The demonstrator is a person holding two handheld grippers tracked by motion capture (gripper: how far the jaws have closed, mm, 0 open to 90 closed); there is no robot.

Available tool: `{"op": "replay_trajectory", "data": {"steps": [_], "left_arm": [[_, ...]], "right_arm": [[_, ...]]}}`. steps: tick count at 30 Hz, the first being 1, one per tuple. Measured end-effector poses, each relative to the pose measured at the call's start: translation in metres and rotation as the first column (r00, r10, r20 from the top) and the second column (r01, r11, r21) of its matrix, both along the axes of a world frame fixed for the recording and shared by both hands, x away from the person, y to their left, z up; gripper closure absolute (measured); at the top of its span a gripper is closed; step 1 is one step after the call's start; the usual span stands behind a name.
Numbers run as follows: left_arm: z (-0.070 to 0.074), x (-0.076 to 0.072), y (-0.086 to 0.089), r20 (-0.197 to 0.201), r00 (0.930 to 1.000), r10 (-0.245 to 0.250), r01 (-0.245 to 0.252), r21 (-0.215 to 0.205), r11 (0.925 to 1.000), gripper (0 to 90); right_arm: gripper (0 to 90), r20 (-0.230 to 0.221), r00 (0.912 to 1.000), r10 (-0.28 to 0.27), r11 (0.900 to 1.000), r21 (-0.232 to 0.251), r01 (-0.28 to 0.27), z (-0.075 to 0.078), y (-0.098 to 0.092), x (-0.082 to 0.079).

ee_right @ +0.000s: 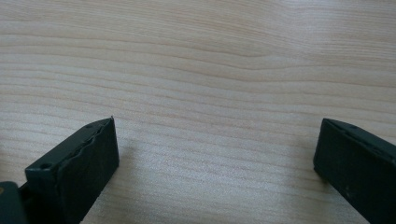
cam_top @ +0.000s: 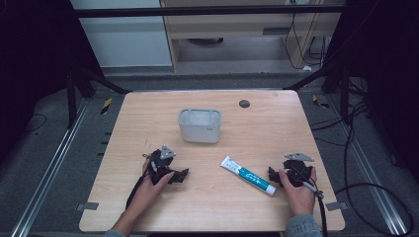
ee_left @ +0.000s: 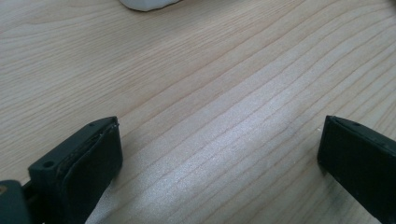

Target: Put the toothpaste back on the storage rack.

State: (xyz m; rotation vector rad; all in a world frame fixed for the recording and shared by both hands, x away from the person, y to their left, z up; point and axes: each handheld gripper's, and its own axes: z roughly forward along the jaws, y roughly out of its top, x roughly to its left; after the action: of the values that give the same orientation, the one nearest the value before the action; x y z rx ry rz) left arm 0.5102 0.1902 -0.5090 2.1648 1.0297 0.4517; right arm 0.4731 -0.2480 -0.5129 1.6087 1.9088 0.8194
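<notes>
Nearest the high camera, two forearms came in over the near edge of the wooden table [cam_top: 148,207], one hand on each of two black grippers. The table top was pale wood laminate with fine, wavy grain, rectangular with rounded corners.

One toothpaste tube [cam_top: 248,175] lay flat on the wood, a long, slim, white tube with a teal band and a white cap at its near end, set at a slant. Taking the tube as the landmark: the right gripper [cam_top: 272,176] rested on the table just beside the tube's cap end, its blocky black jaws spread wide with nothing but bare grain between them in the right gripper view [ee_right: 215,154]. Whether a jaw touched the cap could not be told. The left gripper [cam_top: 182,175] sat well to the left of the tube, its jaws likewise spread wide over bare wood in the left gripper view [ee_left: 219,154]. Each gripper carried one grey three-cornered plate on top.

One grey container [cam_top: 199,126] stood beyond the tube, farther from the person: a smooth, matte, box-like tub with rounded corners and an open top. One small, dark, round disc [cam_top: 244,103] sat flush in the table farther back than the tube, near the far edge.
</notes>
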Motion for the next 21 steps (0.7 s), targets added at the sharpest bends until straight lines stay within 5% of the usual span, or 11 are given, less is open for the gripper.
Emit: {"op": "replay_trajectory", "data": {"steps": [7,13,17,21], "left_arm": [[0.000,0.000,0.000,0.001,1.0000,0.005,-0.005,0.001,1.0000,0.0],[0.000,0.001,-0.001,0.001,1.0000,0.007,-0.007,-0.001,1.0000,0.0],[0.000,0.001,-0.001,0.001,1.0000,0.007,-0.007,-0.001,1.0000,0.0],[0.000,0.000,-0.001,0.001,1.0000,0.007,-0.007,-0.002,1.0000,0.0]], "right_arm": [[8.3,0.001,0.9990,0.045,0.999,0.003,-0.045,0.002,-0.004,0.000],[11.3,0.010,0.9914,0.131,0.991,-0.014,-0.130,0.028,-0.002,-0.011],[16.7,0.011,0.9725,0.232,0.969,-0.089,-0.231,0.056,0.019,-0.019],[17.6,0.005,0.9566,0.291,0.951,-0.108,-0.289,0.075,0.036,-0.020]]}}
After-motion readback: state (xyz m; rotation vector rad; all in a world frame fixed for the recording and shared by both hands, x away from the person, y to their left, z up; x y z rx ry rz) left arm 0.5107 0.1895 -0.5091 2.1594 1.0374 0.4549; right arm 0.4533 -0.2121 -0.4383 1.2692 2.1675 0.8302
